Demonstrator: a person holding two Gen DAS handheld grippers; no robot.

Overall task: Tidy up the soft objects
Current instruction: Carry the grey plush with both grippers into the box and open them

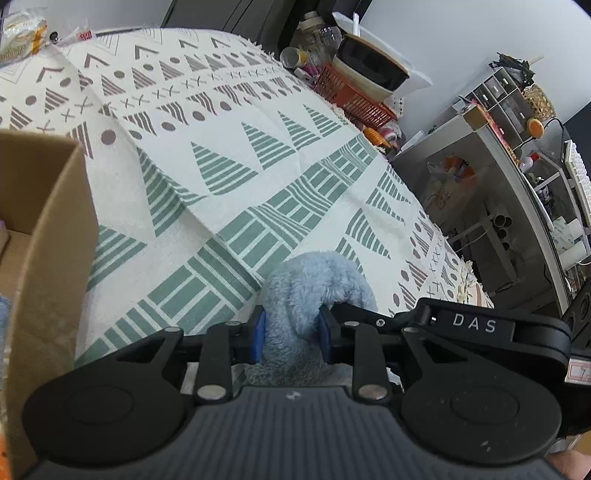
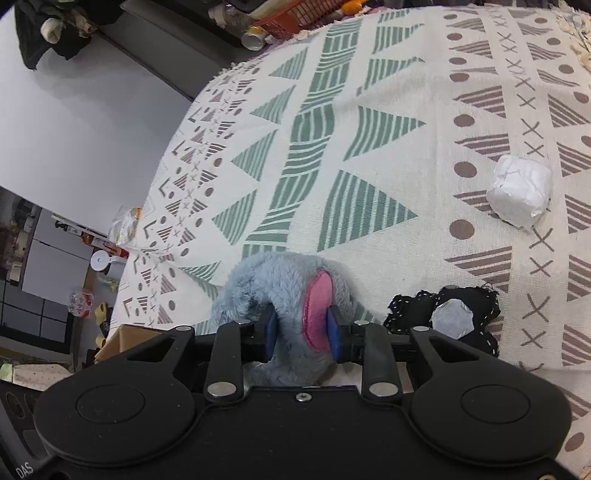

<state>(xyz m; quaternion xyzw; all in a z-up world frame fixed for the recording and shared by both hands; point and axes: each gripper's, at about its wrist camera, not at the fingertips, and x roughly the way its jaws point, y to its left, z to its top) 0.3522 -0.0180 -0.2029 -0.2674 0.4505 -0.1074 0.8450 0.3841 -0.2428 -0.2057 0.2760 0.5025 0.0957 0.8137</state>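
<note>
Between both claws' pads, blue plush toy [image 1: 295, 295].

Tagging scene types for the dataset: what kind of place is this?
Probably a lived-in home or workroom: a table under a patterned cloth, an orange basket amid bottles and clutter, and open shelving crammed with odds and ends.

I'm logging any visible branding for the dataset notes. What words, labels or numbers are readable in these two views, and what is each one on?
"DAS": white letters on the black body of the left gripper.
"DAS": white letters at the lower left corner of the right gripper housing.
Red and white packet at the far edge of the patterned cloth: print too blurred to read.
Pink sticker at the left view's right edge: marks too small to read.
</note>
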